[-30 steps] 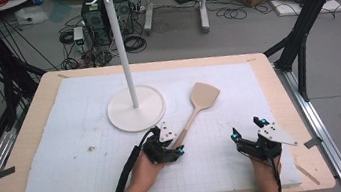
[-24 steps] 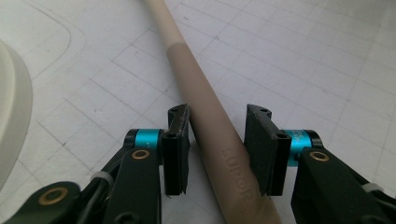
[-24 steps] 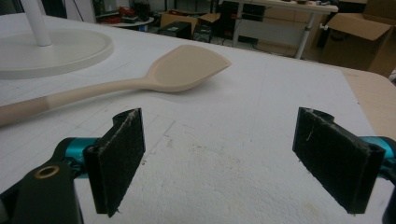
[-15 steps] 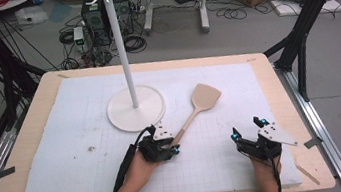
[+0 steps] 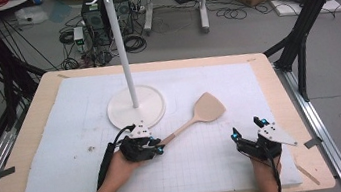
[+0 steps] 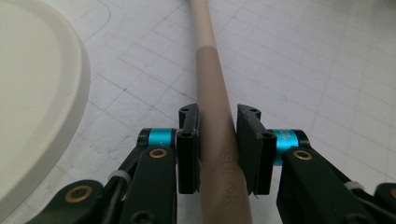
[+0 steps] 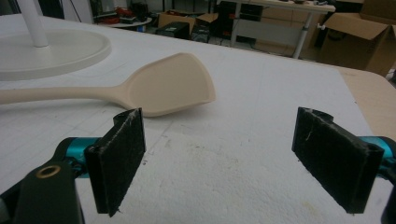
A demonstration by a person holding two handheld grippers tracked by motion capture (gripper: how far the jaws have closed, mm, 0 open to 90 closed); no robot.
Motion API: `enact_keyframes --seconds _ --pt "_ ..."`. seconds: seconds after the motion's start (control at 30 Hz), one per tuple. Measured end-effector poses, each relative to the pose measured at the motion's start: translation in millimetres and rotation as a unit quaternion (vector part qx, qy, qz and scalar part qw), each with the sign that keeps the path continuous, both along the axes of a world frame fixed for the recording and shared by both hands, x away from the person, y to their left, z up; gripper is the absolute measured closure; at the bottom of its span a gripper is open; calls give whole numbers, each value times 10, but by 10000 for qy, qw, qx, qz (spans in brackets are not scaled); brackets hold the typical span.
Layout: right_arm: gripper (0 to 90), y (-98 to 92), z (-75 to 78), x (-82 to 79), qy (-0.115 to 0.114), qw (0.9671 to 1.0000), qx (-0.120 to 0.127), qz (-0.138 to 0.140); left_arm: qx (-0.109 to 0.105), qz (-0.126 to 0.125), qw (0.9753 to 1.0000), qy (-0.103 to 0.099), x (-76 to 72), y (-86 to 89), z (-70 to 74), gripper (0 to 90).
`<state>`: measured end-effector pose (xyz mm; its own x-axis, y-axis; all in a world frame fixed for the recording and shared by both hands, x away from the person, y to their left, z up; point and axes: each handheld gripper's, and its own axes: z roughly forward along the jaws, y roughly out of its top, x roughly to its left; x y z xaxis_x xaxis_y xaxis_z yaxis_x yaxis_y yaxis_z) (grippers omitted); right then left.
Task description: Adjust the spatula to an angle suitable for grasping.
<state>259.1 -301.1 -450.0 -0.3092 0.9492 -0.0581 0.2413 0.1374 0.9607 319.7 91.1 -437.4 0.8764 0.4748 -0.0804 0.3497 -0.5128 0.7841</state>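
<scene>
A beige spatula (image 5: 196,116) lies on the white mat, blade toward the far right, handle running to the near left. My left gripper (image 5: 155,146) is at the handle end. In the left gripper view the handle (image 6: 212,93) passes between the two pads of my left gripper (image 6: 218,149), which press on it from both sides. My right gripper (image 5: 248,129) rests on the mat near the front right, open, with nothing between its pads. From my right gripper (image 7: 233,158) the spatula blade (image 7: 170,88) lies ahead and to the left.
A white hanger stand with a round base (image 5: 135,107) and a tall pole (image 5: 122,57) stands just behind my left gripper; its base (image 6: 37,93) is at the left of the handle. The wooden table edge (image 5: 291,109) runs along the right. Boxes and cables lie on the floor beyond.
My left gripper has edged forward along the spatula handle and its pads now sit against it. The right gripper has stayed where it was.
</scene>
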Motion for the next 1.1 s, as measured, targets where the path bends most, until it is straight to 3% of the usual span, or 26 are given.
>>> enact_keyframes --seconds 0.27,0.4,0.5,0.67,0.9,1.1 --pt "161 3 0 -2 -9 10000 -2 -1 -264 -436 9986 121 -19 241 18 703" --pt "161 -3 1 -1 -25 10000 -20 1 -405 -755 9962 184 -12 372 17 703" --pt "161 -4 1 -1 -20 10000 -30 1 -486 -841 9950 232 10 446 5 703" --pt "161 -5 0 -2 -28 10000 -34 -10 -193 -736 9967 267 -11 402 -26 693" --pt "161 -3 1 -2 -26 10000 -28 -7 20 -379 9992 117 -27 329 -39 457" --pt "161 -3 1 -2 -23 10000 -27 -6 214 -327 9992 11 -8 168 -59 421"
